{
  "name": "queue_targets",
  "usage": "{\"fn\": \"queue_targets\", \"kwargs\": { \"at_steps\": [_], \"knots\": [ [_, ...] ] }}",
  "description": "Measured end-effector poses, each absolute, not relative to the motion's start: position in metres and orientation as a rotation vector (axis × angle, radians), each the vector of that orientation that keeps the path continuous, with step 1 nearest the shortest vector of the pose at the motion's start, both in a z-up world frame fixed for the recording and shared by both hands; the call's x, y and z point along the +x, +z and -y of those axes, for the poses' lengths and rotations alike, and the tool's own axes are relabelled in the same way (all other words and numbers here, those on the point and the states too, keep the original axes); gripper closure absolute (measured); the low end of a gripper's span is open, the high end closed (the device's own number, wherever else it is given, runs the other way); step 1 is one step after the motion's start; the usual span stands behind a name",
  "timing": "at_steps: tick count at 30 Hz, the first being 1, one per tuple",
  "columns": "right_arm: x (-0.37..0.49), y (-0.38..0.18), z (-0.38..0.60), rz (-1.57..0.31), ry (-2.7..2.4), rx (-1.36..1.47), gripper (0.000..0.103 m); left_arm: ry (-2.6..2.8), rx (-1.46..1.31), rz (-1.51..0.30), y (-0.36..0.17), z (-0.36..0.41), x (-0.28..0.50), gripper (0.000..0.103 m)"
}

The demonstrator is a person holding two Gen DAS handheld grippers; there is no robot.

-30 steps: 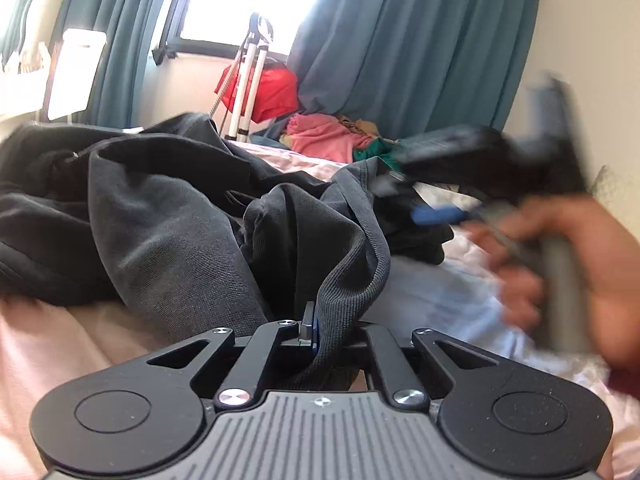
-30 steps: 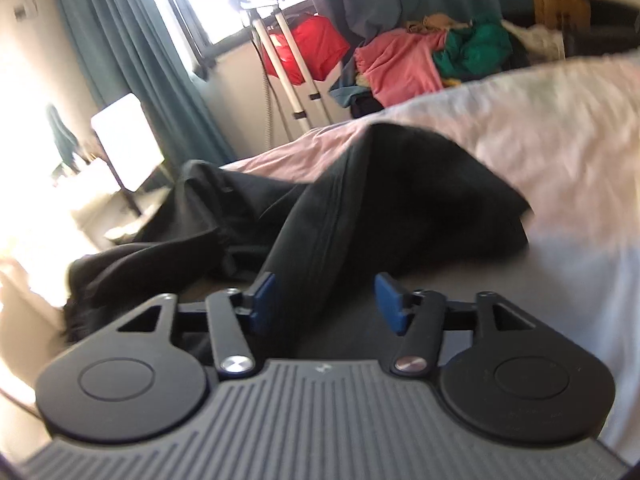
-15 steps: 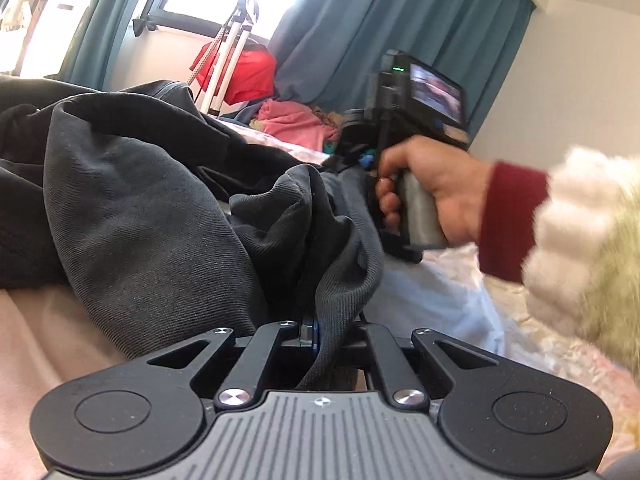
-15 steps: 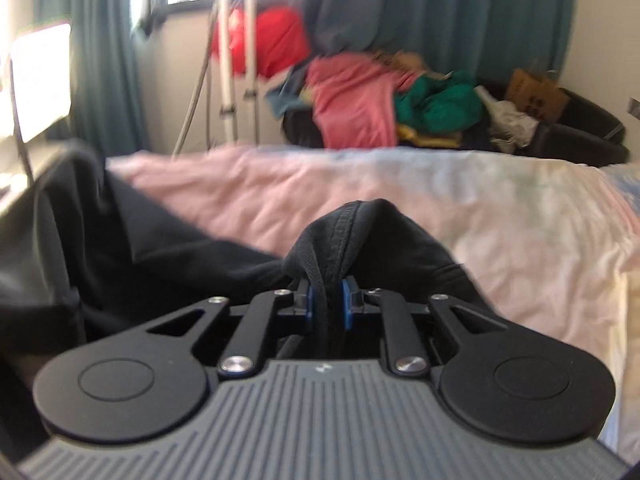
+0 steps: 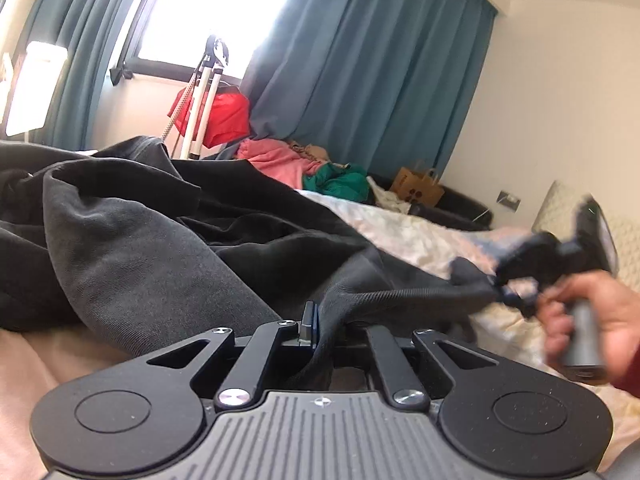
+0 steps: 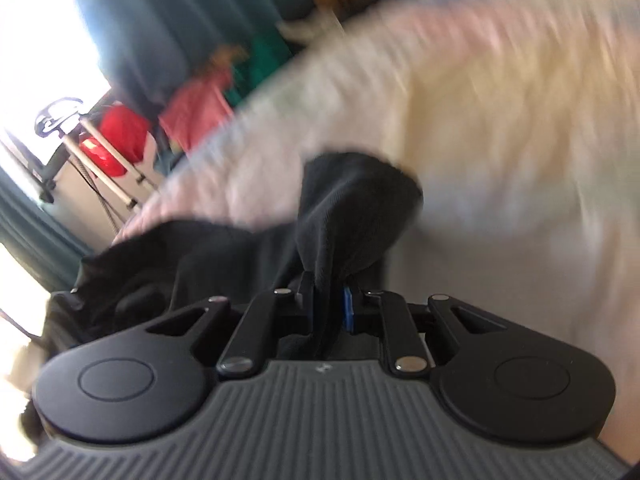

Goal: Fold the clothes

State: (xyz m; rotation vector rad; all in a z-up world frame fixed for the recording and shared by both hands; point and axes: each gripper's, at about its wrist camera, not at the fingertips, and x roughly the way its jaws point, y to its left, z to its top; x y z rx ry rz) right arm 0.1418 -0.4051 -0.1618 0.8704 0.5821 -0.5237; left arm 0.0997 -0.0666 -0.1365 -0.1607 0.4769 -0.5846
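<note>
A dark grey garment (image 5: 152, 264) lies bunched on the bed. My left gripper (image 5: 316, 320) is shut on its ribbed hem, low at the near edge. My right gripper (image 6: 328, 304) is shut on another part of the same dark garment (image 6: 352, 208), a fold sticking up from its jaws. In the left wrist view the right gripper (image 5: 508, 296) shows at the right, hand-held, with the hem stretched taut between the two grippers. The right wrist view is blurred by motion.
The bed has a pale floral sheet (image 5: 420, 236). Beyond its far end lie a pile of pink and green clothes (image 5: 312, 172), a paper bag (image 5: 416, 188), a white stand with a red cloth (image 5: 208, 112) and teal curtains (image 5: 360, 64) by the window.
My right gripper closed on the garment, then swung out to the right, pulling the hem taut away from my left gripper. The left gripper stayed shut on the hem.
</note>
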Motion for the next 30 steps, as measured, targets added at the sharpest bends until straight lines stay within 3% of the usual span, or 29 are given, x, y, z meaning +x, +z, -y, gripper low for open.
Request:
{"fn": "queue_targets", "kwargs": {
  "at_steps": [4, 8, 9, 16, 17, 20, 21, 24, 30],
  "knots": [
    [0.114, -0.194, 0.427, -0.567, -0.431, 1.181, 0.08, -0.533, -0.14, -0.523, -0.137, 0.073, 0.097, 0.098],
    [0.111, -0.212, 0.434, -0.521, -0.372, 1.355, 0.041, -0.504, -0.115, -0.538, -0.138, 0.076, 0.095, 0.097],
    [0.114, -0.214, 0.433, -0.513, -0.373, 1.367, 0.037, -0.501, -0.102, -0.534, -0.139, 0.077, 0.096, 0.096],
    [0.126, -0.202, 0.437, -0.486, -0.556, 1.116, 0.039, -0.483, -0.078, -0.55, -0.144, 0.077, 0.103, 0.096],
    [0.13, -0.202, 0.44, -0.484, -0.569, 1.085, 0.046, -0.482, -0.077, -0.554, -0.145, 0.078, 0.104, 0.096],
    [0.137, -0.202, 0.446, -0.482, -0.572, 1.03, 0.085, -0.49, -0.099, -0.561, -0.145, 0.076, 0.105, 0.096],
    [0.134, -0.198, 0.448, -0.458, -0.568, 1.021, 0.092, -0.493, -0.107, -0.562, -0.145, 0.075, 0.106, 0.095],
    [0.126, -0.187, 0.455, -0.385, -0.556, 0.993, 0.096, -0.514, -0.128, -0.557, -0.145, 0.073, 0.107, 0.095],
    [0.098, -0.159, 0.465, -0.175, -0.616, 0.888, 0.096, -0.614, -0.154, -0.524, -0.141, 0.077, 0.102, 0.078]
  ]
}}
